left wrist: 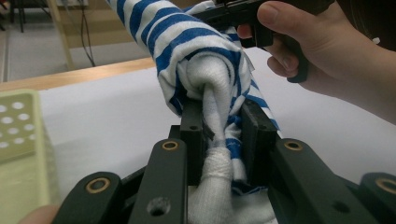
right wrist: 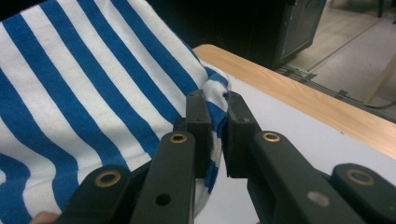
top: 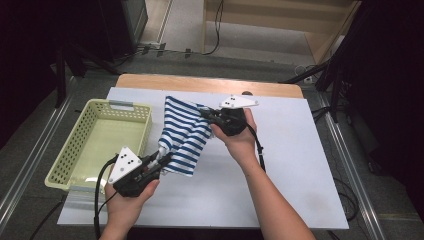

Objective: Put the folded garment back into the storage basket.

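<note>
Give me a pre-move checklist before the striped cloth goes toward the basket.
1. Left hand-held gripper clamped on the blue-and-white striped cloth: ok, a bunched fold sits between the jaws.
2. Right hand-held gripper clamped on the cloth's edge: ok.
3. Cloth clear of the white table surface: cannot tell; the lower hem hangs close to it.
4. Pale green perforated plastic basket free to receive: ok, nothing seen inside.
5. Path from cloth to basket unobstructed: ok.
6. Cloth spread flat between the grippers: not ok, it is twisted and bunched.
</note>
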### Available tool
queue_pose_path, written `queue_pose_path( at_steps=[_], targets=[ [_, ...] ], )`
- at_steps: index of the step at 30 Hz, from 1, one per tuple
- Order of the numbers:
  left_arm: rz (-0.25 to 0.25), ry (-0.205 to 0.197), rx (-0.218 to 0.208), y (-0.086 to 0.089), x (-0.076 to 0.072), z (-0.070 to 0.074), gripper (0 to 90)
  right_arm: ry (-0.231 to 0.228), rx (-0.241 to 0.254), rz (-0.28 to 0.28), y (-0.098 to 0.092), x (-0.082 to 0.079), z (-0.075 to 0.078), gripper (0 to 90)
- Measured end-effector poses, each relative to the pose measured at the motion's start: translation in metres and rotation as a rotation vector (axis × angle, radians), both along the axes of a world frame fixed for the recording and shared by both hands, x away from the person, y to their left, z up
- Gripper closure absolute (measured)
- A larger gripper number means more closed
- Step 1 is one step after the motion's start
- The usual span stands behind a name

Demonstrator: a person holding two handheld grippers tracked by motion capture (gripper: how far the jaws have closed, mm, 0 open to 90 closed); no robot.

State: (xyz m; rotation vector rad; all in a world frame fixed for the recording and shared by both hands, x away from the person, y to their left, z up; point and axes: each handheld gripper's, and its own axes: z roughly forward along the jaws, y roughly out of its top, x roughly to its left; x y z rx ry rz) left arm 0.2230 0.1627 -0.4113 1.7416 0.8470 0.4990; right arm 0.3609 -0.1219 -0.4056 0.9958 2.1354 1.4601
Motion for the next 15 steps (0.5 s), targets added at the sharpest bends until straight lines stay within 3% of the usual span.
queue_pose_path(
  at_steps=[15],
  targets=[
    [0.073,-0.003,-0.026,0.062,-0.008,0.010,73.9,-0.013,-0.016,0.079,0.069,0.010,0.014,81.2]
  ],
)
